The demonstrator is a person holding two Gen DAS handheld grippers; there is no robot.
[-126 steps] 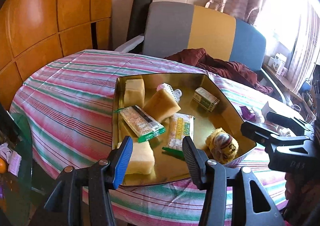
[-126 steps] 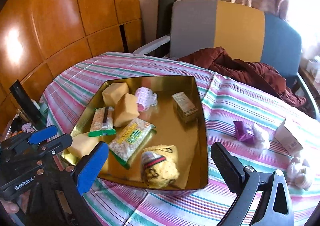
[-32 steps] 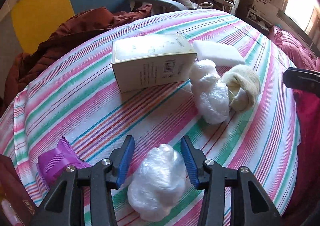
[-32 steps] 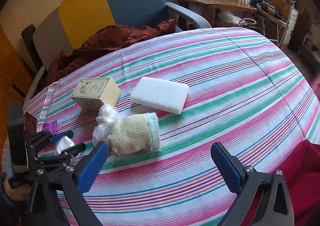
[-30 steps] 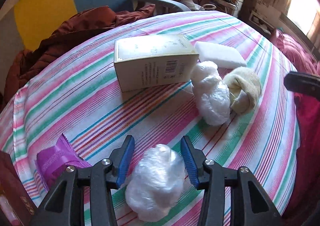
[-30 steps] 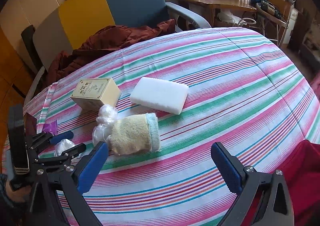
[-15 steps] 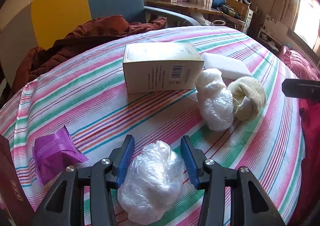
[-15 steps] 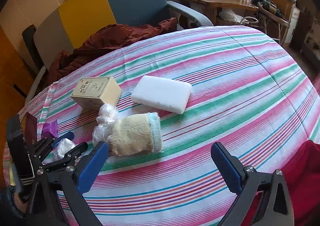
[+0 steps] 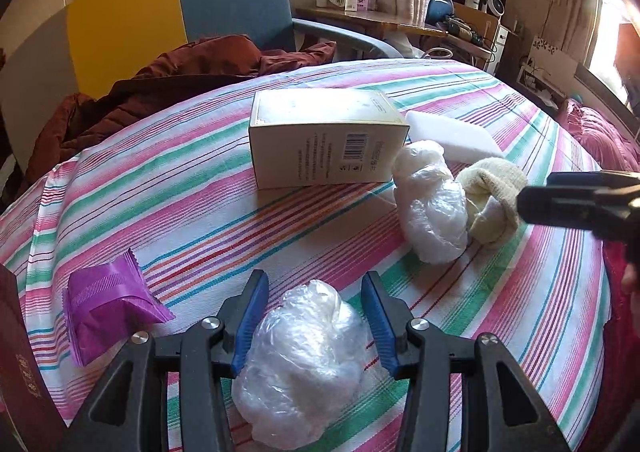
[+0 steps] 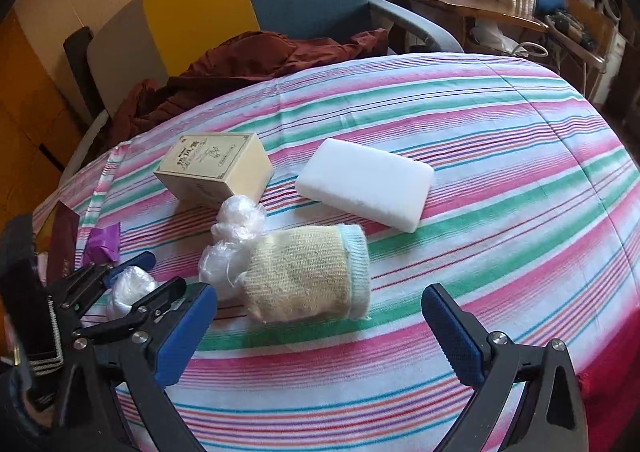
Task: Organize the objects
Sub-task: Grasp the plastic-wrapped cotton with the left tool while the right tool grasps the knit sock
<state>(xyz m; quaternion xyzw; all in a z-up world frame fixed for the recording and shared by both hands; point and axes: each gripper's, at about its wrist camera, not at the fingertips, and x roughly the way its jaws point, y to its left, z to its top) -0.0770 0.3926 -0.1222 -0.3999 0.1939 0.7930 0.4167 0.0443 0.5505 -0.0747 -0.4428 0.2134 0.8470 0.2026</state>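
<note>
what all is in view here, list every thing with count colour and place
plastic wad: 1, clear white, between the left gripper's pads
plastic bundle: 1, white, touching the knit roll
knit roll: 1, cream with pale blue rim, before the right gripper
box: 1, cream, mid table
foam block: 1, white, beside the box
packet: 1, purple, left of the wad
tablecloth: 1, striped
garment: 1, maroon, on chair
left gripper: pads against the wad
right gripper: open, empty
</note>
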